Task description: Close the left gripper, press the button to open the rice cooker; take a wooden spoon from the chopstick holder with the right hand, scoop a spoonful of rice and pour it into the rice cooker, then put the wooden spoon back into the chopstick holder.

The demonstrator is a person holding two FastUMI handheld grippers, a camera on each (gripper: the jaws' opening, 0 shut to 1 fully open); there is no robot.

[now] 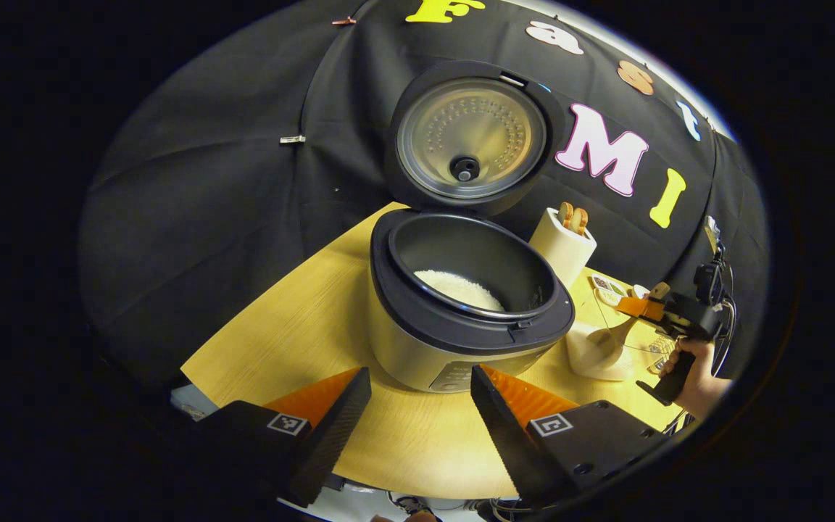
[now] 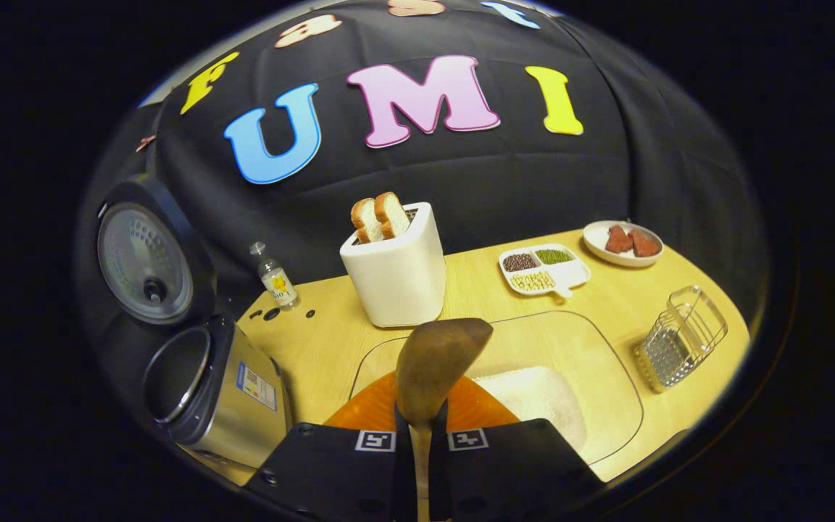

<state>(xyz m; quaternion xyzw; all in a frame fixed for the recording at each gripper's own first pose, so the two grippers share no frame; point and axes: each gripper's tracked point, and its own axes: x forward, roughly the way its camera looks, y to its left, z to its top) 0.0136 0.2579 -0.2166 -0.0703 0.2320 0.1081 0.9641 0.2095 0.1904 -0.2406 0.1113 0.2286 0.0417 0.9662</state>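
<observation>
Yellow wooden tabletop [image 2: 475,290] carries the rice cooker [image 1: 461,312], lid up, rice already in its pot. Right gripper [image 2: 421,428] is clenched on the wooden spoon [image 2: 435,362], handle along the fingers, bowl forward above the clear rice tray [image 2: 606,377]; the cooker lies to its left. Left gripper [image 1: 417,406] hangs released, facing the cooker.

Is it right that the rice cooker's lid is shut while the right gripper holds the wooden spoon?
Not quite. The rice cooker has its lid standing open, as the left gripper view shows. The right gripper does hold the wooden spoon.
</observation>
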